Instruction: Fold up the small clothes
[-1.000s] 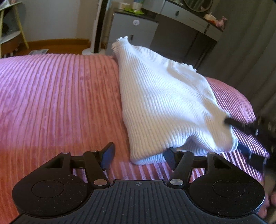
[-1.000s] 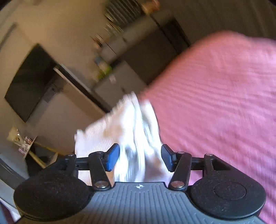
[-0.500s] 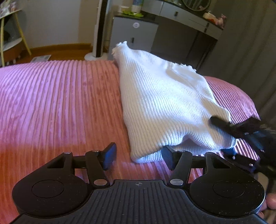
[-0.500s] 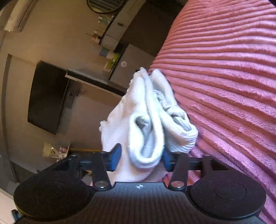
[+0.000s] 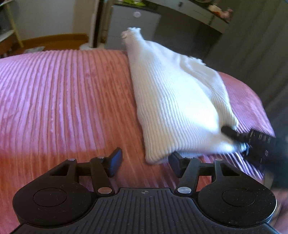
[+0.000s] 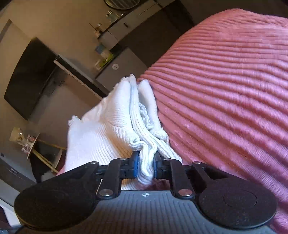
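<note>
A white ribbed knit garment (image 5: 176, 100) lies folded lengthwise on the pink ribbed bed cover (image 5: 63, 100). My left gripper (image 5: 145, 162) hovers at the garment's near corner. Its jaws are open and widening slightly, and the corner lies just ahead of the gap, beside the right finger. My right gripper (image 5: 237, 142) bites the garment's near right edge. In the right wrist view the right gripper (image 6: 145, 165) has a thick bunch of white garment (image 6: 100, 136) layers squeezed between its blue pads. Those jaws are easing open while the pads still press on the fabric.
The bed cover (image 6: 225, 90) stretches wide to the left of the garment. Beyond the bed's far edge stand a grey cabinet (image 5: 135, 23) and a dark dresser (image 5: 198, 16). A black screen (image 6: 30, 79) hangs on the wall and a small round table (image 6: 32, 144) stands below it.
My right gripper slid onto the garment's edge and clamped down on the bunched layers. The left gripper barely moved and stayed open at the near corner.
</note>
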`<state>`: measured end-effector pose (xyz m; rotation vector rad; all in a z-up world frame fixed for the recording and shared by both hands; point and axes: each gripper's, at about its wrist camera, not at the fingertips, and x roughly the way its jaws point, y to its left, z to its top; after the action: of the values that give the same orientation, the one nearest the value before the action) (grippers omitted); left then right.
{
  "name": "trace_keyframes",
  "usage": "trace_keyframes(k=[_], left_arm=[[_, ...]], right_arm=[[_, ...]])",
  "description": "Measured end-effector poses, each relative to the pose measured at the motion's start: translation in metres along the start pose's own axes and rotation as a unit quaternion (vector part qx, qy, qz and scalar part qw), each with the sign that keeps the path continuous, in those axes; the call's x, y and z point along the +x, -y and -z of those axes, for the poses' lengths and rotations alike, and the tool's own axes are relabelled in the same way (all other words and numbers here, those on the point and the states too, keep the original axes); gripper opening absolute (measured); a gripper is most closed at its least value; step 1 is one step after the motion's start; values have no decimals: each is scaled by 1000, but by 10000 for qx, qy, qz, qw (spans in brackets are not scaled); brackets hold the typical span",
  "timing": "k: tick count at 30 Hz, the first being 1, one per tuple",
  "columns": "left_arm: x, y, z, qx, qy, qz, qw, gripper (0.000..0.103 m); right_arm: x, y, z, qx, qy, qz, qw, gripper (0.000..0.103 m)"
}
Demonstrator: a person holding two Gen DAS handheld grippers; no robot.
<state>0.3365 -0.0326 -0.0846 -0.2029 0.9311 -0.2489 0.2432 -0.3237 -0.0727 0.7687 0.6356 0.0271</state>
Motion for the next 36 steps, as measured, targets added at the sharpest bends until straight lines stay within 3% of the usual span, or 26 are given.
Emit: trace_keyframes(k=[1, 3, 4, 8, 11, 13, 16, 17, 20, 25, 27, 29, 32, 36], left_arm=[[-6, -6, -1, 13, -13, 151, 9999, 67], [-20, -19, -5, -130, 95, 393, 9991, 70], [-26, -26, -11, -269, 192, 524, 9981, 73], [-19, -39, -37, -598, 302, 847, 9942, 76], [6, -44, -54, -673, 165, 853, 9939, 76], [22, -48, -61, -829, 82, 1068, 9908, 76], [45, -51, -70, -1171, 69, 1462, 9823, 74], [53, -52, -74, -1273, 54, 1510, 9803, 73], [75, -51, -84, -1479, -42, 1729, 9738, 71], [96, -48, -95, -1600, -132, 1894, 9687, 72], [101, -43, -99, -1588, -135, 1817, 9704, 71], [96, -34, -99, -1387, -32, 1664, 9762, 56], [82, -24, -98, -1145, 144, 1560, 9810, 44], [55, -6, -100, -721, 306, 1397, 9871, 43]], right_arm=[[-8, -3, -6, -117, 147, 15, 9998, 31], [-18, -6, -15, -309, 364, 247, 9986, 76], [-17, -4, -18, -261, 413, 236, 9985, 79], [10, 20, -18, 456, 114, -333, 9983, 79], [18, 23, -17, 472, 134, -588, 9971, 79], [25, 23, -18, 558, 136, -791, 9952, 78], [38, 15, -13, 421, 134, -799, 9958, 74], [42, 15, -12, 393, 90, -748, 9964, 67], [50, 18, -14, 498, 23, -916, 9946, 57], [62, 17, -15, 551, -57, -974, 9937, 57], [67, 11, -13, 414, -10, -980, 9943, 58], [67, 8, -8, 345, 90, -965, 9947, 50], [60, 8, -7, 498, 120, -1078, 9929, 43], [43, -8, -4, 341, 207, -1105, 9931, 42]])
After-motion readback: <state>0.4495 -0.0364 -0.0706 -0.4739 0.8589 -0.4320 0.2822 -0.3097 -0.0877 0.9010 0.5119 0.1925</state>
